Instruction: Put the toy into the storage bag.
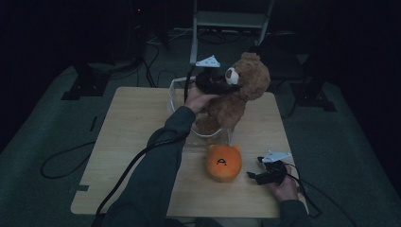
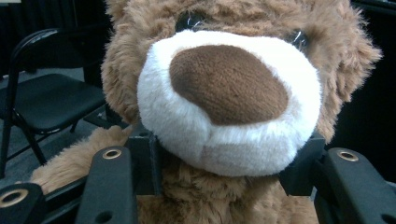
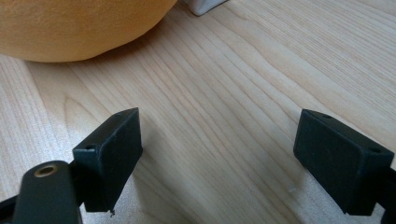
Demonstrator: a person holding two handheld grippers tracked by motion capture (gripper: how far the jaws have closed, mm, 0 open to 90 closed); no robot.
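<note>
A brown teddy bear (image 1: 239,90) with a white muzzle hangs upright over a clear plastic bin (image 1: 176,90) at the table's far middle, its feet down inside the bin. My left gripper (image 1: 222,85) is shut on the bear's muzzle. In the left gripper view the two black jaws press on both sides of the teddy bear's (image 2: 229,93) white snout, with my left gripper (image 2: 224,163) just under it. My right gripper (image 1: 253,176) rests open near the front right of the table. Only bare wood lies between my right gripper's (image 3: 219,154) jaws.
A round orange plush (image 1: 223,163) with a cat face lies on the wooden table (image 1: 132,123) in front of the bin, just left of my right gripper; the orange plush (image 3: 79,28) also shows in the right gripper view. A black chair (image 2: 46,98) stands behind the bear. Cables trail over the floor.
</note>
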